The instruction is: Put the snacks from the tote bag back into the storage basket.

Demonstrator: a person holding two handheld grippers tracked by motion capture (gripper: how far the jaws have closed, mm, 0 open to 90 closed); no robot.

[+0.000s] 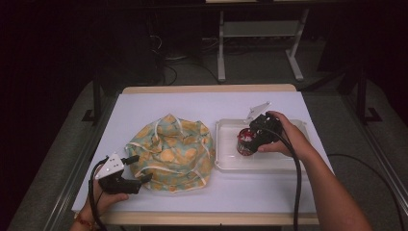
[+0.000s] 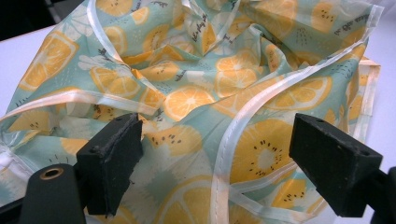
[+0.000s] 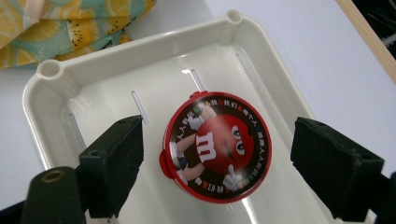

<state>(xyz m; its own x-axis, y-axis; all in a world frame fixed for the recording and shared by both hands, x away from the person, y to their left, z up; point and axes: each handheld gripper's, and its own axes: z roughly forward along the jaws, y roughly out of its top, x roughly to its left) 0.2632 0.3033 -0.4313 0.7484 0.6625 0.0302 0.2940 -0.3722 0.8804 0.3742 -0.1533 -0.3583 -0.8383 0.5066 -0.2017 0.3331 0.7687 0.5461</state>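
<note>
I'm holding the left gripper [image 1: 137, 169] at the near-left edge of the crumpled lemon-print cloth [image 1: 172, 151], jaws gaping wide and gripping nothing, though the fabric is lying right between and just beyond them in the left gripper view [image 2: 210, 116]. Moving right, I'm hovering the right gripper [image 1: 250, 138] over the white tray [image 1: 269, 163], jaws spread well apart on either side of the round red candy tin [image 3: 215, 147], not yet touching it as far as I can tell. The tin is sitting inside the tray, lid up, toward its left half. I'm judging the job as barely started: neither the cloth nor the tin is being grasped, so closing on each and moving it is all left. The tray wall [image 3: 140, 46] is standing close around the tin and could block a low jaw approach; the cloth is bunching just beside the tray on the white table [image 1: 144, 103].
</note>
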